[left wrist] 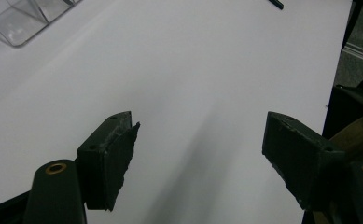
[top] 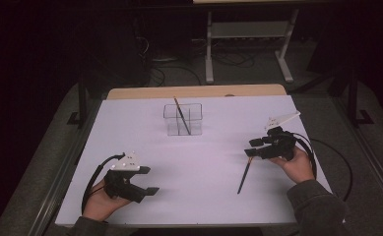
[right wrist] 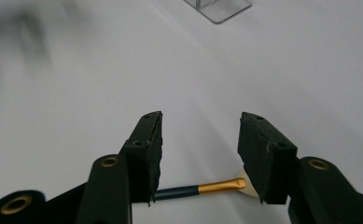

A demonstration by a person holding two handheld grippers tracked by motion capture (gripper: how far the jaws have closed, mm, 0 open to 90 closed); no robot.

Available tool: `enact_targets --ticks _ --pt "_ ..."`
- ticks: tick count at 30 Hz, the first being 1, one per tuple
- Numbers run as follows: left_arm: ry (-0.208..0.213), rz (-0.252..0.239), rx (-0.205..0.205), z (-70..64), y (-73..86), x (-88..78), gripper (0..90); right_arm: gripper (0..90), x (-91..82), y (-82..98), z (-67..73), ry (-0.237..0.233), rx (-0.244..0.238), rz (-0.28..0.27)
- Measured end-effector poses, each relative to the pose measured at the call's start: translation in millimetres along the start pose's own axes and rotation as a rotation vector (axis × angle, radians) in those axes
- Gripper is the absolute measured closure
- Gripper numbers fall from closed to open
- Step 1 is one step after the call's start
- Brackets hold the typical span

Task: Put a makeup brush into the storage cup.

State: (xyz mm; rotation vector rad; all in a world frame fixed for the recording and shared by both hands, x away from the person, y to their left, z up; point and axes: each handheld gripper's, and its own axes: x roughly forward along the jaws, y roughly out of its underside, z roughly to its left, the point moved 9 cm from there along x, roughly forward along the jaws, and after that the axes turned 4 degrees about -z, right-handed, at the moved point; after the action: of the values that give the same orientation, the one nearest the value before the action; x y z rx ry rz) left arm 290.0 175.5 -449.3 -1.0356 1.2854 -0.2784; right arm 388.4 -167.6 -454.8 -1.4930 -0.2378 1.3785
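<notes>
Right gripper [right wrist: 200, 154] jaws part-open above brush [right wrist: 202, 188] lying on white table [top: 204, 162]; pads not touching it. Left gripper [left wrist: 200, 154] jaws wide, empty; 1 brush stands in clear organiser [top: 182, 119].

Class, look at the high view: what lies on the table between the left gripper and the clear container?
Nothing. Between the left gripper and the clear container the white table top is bare, as the high view and left gripper view show.
</notes>
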Motion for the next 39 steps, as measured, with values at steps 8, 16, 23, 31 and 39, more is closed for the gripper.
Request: enact_targets --ticks 8,16,23,31,39 --pt "0.003 0.005 -0.002 -0.4 0.1 1.2 24.4 48.6 -1.1 1.8 0.7 -0.001 -0.002 0.004" --pt "0.007 0.008 -0.003 -0.1 1.5 3.6 24.3 48.5 -2.0 4.7 2.8 -0.003 -0.004 0.001" --pt "0.012 0.009 -0.005 -1.0 1.4 5.4 24.1 48.4 -4.4 11.2 2.2 0.002 0.01 -0.001" --pt "0.015 0.014 -0.007 -1.8 2.0 7.7 24.1 48.2 -5.4 15.8 3.7 0.003 0.013 0.006" --pt "0.019 0.013 -0.008 -3.3 1.1 9.3 23.9 47.7 -5.6 18.4 6.3 0.003 0.006 0.007"
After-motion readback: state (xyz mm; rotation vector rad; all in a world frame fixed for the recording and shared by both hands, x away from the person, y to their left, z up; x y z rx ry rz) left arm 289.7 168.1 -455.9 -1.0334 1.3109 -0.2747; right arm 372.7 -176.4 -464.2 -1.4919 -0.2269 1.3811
